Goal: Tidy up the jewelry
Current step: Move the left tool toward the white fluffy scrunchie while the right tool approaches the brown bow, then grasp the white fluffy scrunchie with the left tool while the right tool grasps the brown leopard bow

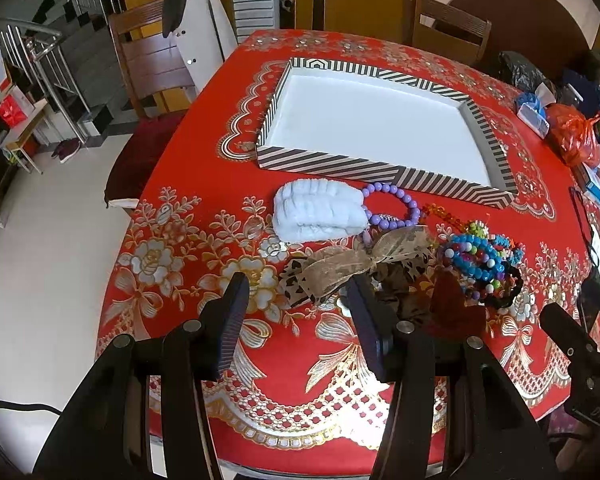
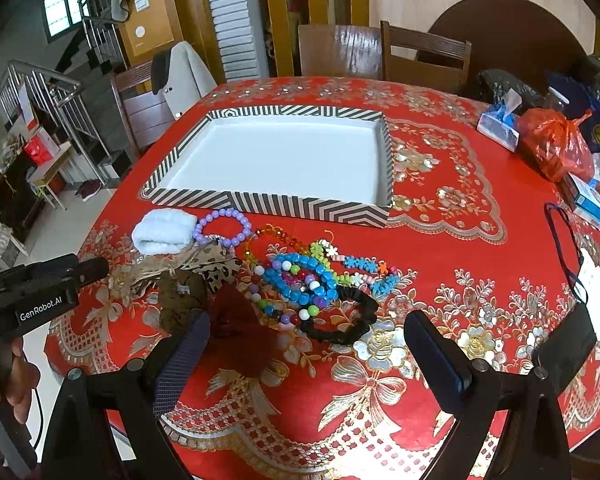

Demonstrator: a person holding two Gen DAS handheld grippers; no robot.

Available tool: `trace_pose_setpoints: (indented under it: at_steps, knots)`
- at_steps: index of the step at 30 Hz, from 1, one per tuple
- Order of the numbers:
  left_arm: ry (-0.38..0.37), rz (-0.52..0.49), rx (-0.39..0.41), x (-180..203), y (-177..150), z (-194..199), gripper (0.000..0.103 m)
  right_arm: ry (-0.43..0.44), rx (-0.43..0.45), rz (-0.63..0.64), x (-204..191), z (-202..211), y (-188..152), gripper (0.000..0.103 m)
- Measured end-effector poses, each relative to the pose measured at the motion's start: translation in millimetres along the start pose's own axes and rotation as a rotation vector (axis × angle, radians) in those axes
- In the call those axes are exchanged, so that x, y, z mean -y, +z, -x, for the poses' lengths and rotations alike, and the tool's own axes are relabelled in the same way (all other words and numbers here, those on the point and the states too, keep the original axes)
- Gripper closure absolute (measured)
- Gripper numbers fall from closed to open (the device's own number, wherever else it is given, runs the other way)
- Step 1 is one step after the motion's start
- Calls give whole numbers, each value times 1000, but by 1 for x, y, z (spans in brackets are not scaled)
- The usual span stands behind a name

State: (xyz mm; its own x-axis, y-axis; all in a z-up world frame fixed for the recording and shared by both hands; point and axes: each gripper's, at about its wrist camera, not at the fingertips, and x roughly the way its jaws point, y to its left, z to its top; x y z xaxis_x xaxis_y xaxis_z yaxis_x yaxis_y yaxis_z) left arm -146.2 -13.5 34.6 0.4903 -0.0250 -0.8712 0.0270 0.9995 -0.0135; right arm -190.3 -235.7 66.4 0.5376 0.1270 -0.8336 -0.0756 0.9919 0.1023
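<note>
Jewelry lies in a loose heap on the red bench [image 2: 480,248], just at the 6 o'clock side of the empty striped box [image 2: 188,196]. Largest in the heap are the white scrunchie [image 2: 164,232] at 9 o'clock and the leopard bow [image 2: 204,264]; then the beaded bracelets [image 2: 300,284] and the black hair tie [image 2: 348,320]. The heap runs from 9 to 3 o'clock.

The right gripper [image 2: 304,360] has its fingers spread and empty, with the black hair tie at 12 o'clock from it, so it seems nearer to the bracelets. The left gripper [image 1: 300,320] is also spread and empty, the bow at 12 o'clock.
</note>
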Motion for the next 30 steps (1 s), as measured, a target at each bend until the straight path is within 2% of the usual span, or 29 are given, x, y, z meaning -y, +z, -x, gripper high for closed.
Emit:
trace_pose_setpoints:
  at_steps: [14, 19, 21, 23, 30]
  knots:
    - [-7, 31, -35, -13, 4, -10, 52, 5, -24, 4, -3, -10, 1, 6]
    - [-45, 72, -65, -25, 11, -19, 52, 24, -34, -8, -1, -14, 0, 6]
    - [-62, 109, -80, -34, 16, -24, 50, 37, -41, -10, -1, -17, -1, 6]
    - [-76, 143, -84, -43, 21, -28, 41, 47, -48, -7, -2, -19, -2, 6]
    - [-131, 208, -140, -55, 40, -53, 39, 91, -60, 9, -9, -23, -2, 6]
